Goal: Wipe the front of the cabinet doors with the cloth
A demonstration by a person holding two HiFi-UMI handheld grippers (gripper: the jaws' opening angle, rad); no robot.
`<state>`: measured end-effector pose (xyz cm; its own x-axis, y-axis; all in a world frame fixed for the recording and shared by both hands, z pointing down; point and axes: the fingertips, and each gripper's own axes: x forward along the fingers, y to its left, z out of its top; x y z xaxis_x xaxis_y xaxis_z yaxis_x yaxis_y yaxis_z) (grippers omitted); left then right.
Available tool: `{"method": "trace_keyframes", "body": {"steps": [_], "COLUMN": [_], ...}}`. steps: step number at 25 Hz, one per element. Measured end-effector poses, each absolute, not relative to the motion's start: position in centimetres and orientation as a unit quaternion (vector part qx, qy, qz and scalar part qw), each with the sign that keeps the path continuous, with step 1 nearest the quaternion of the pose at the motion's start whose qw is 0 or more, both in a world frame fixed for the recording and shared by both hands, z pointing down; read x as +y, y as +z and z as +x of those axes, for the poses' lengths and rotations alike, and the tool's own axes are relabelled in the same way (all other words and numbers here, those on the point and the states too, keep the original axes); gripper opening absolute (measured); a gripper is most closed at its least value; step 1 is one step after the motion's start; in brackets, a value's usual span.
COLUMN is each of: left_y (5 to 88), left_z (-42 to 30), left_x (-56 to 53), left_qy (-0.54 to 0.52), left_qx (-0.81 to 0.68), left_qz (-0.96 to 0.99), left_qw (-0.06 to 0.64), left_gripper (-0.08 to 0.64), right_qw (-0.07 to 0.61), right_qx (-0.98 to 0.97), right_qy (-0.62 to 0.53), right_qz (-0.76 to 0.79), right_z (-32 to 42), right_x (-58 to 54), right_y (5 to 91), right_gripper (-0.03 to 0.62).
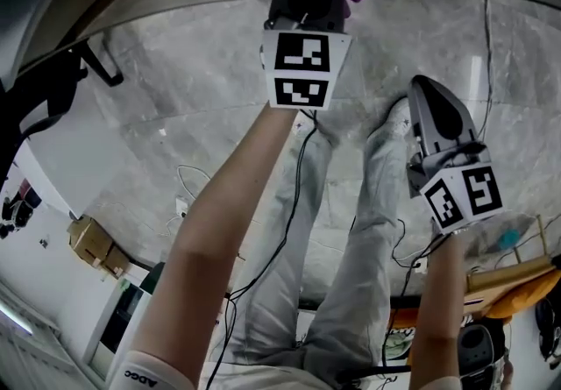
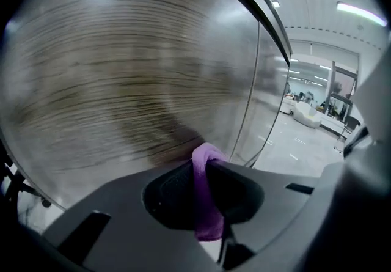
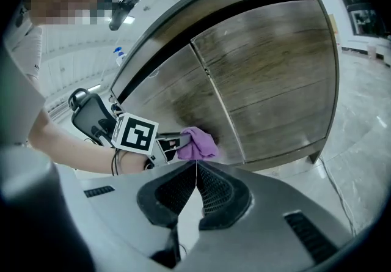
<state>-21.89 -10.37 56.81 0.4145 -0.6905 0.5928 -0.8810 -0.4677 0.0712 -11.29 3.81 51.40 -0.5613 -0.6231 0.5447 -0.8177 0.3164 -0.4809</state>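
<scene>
So the biggest thing here is the brown wood-grain cabinet with two doors and a grey top [image 3: 275,63]. It fills nearly the whole left gripper view. Under it is the pale grey marble-look tiled floor [image 1: 175,117], with a few thin black cables running over it. The person's legs in light grey trousers [image 1: 351,274] show in the head view, which looks straight down.

The left hand-held gripper [image 2: 206,170] is reached out to the cabinet. Its jaws are clamped on a small purple cloth [image 3: 197,143], which sticks out past the tips in a bunched fold. The cloth sits right up against the front of the left door, low down and just beside the seam between the two doors. It looks like it's touching the wood, and there's a dark shadow right by it.

The right hand-held gripper [image 3: 195,173] is held back from the cabinet and well apart from the left one, pointing toward the doors. Its jaws are closed together at the tips with nothing between them.
</scene>
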Motion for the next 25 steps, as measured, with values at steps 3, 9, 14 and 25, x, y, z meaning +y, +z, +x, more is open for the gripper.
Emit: {"method": "trace_keyframes", "body": {"steps": [3,9,14,25], "left_y": [56.9,57.2,56.9,55.2], "left_z": [-25.7,-33.6,-40.0,-46.9], "left_x": [-10.2,-9.4,-9.1,-6.5], "left_qy": [0.250,0.250,0.250,0.242], "left_qx": [-0.495,-0.535,-0.573,-0.659], "left_qz": [0.809,0.779,0.752,0.679], "left_qw": [0.195,0.210,0.209,0.215], "left_gripper": [0.048,0.048,0.049,0.048], "right_qw": [0.134,0.153,0.155,0.170], "right_qx": [-0.807,-0.818,-0.825,-0.853], "right_qy": [0.369,0.366,0.366,0.353], "right_qz": [0.441,0.417,0.402,0.344], "right_z": [-13.9,-18.2,-21.4,-23.6], "right_x": [4.0,5.0,5.3,5.3], "right_y": [51.5,52.0,52.0,50.2], "right_gripper": [0.029,0.028,0.028,0.029]}}
